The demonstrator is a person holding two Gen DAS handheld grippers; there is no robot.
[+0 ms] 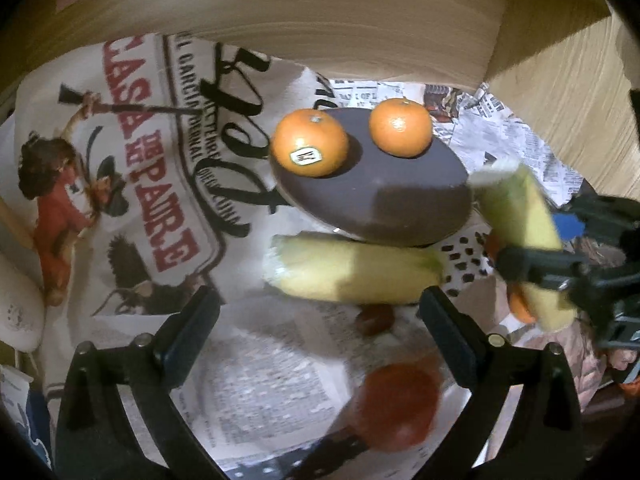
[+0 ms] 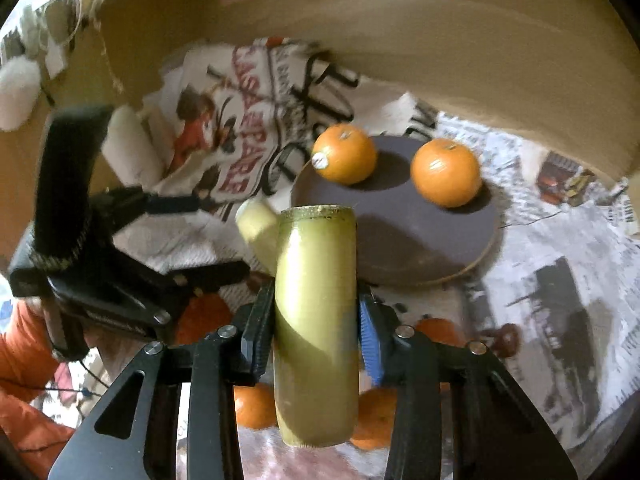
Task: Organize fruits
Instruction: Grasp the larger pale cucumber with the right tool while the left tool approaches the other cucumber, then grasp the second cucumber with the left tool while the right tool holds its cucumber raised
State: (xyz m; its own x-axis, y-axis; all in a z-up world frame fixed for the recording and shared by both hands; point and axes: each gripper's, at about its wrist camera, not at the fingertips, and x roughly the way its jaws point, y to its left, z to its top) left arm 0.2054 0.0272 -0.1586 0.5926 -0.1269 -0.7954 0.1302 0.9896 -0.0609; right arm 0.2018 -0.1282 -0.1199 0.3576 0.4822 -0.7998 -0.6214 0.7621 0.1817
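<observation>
Two oranges [image 1: 309, 148] [image 1: 400, 127] sit on a dark round board [image 1: 384, 204]; they also show in the right wrist view [image 2: 345, 153] [image 2: 445, 172] on the board [image 2: 404, 236]. My right gripper [image 2: 316, 344] is shut on a yellow-green corn cob [image 2: 316, 320], held near the board's front edge; it shows in the left wrist view [image 1: 524, 220]. A second corn cob [image 1: 352, 268] lies on the cloth in front of the board. My left gripper [image 1: 320, 320] is open and empty above it. A blurred red fruit [image 1: 396, 404] lies below.
Printed cloth [image 1: 140, 184] and newspaper [image 2: 560, 264] cover the table. A wooden wall [image 1: 320, 20] curves close behind the board. More oranges [image 2: 256, 406] and a small brown fruit [image 2: 506, 338] lie near my right gripper. A white object [image 1: 20, 312] sits at far left.
</observation>
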